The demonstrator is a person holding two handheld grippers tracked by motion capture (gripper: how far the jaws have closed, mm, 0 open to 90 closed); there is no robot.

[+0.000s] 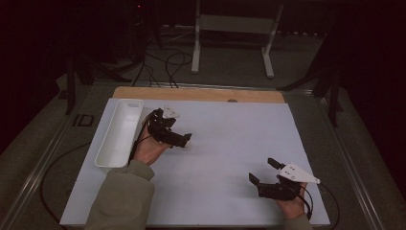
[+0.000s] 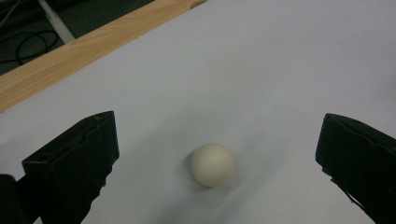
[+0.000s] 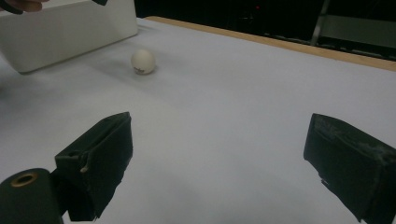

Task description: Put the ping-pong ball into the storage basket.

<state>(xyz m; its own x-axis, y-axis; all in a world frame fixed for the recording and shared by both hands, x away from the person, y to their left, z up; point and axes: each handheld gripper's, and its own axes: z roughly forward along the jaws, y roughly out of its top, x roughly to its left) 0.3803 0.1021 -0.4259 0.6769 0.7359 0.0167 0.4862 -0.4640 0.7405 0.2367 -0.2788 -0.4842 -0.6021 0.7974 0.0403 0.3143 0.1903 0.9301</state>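
Note:
A small white ball (image 2: pixel 213 164) rests on the white table sheet (image 1: pixel 230 143), lying in the gap between the two black jaws of my left gripper (image 2: pixel 218 123), which stand wide apart and touch nothing. From above, the left gripper (image 1: pixel 174 132) sits just right of the white bin (image 1: pixel 119 132), with the ball (image 1: pixel 188 142) at its tips. My right gripper (image 1: pixel 264 171) hovers open near the front right of the sheet, holding nothing. Along its jaws (image 3: pixel 219 122) the ball (image 3: pixel 142 61) lies far ahead, near the bin (image 3: pixel 65 32).
The long white bin stands along the sheet's left edge. A wooden strip (image 1: pixel 198 94) borders the far side of the table. Beyond it are cables (image 1: pixel 163 67) and a white metal stand (image 1: pixel 234 28) on the floor. Bare sheet spreads between the two grippers.

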